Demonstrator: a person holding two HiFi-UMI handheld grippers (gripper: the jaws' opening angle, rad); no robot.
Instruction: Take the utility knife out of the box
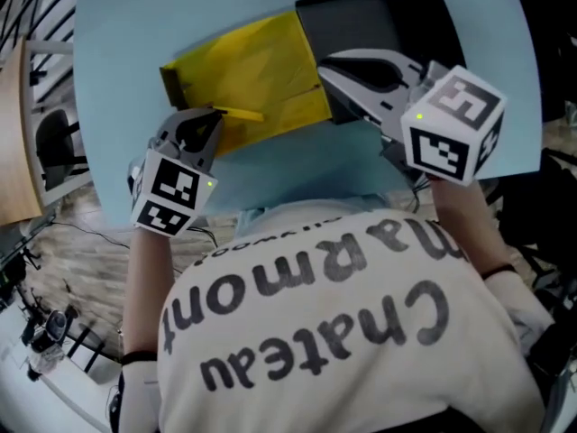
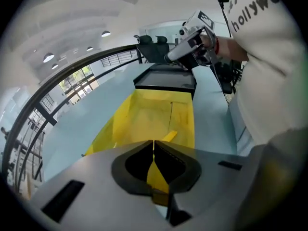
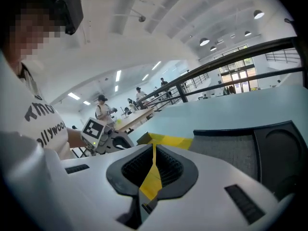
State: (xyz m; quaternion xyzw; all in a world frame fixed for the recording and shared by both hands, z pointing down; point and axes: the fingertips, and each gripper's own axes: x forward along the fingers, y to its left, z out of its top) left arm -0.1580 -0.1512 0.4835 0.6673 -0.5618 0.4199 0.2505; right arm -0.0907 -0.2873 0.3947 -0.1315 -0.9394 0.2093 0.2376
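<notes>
Cannot make out the utility knife as such in any view: only a narrow yellow strip [image 1: 239,114] lying on the flat yellow cardboard box [image 1: 257,70], starting right at the tips of the left gripper [image 2: 154,146]. Knife or box flap: cannot tell. Box open or closed: cannot tell either. Left gripper: pressed together at the tips, nothing visible between the pads, tilted steeply down at the box's 7 o'clock edge. Right gripper [image 3: 154,147]: likewise closed tip to tip, pinching nothing, reaching in from 3 o'clock over the line between the box and a black rectangular tray [image 1: 379,16] set against the box's 3 o'clock side. Touching either or not: hard to say. Box and tray both resting on a light blue table [image 1: 297,174], cut off by the frame at 12 o'clock in the head view. At 6 o'clock there, a white shirt with dark lettering [image 1: 343,332], filling the lower half and hiding the table's near edge. Far off at 10 o'clock in the right gripper view, small people [image 3: 102,107] at other tables, too small for detail.
</notes>
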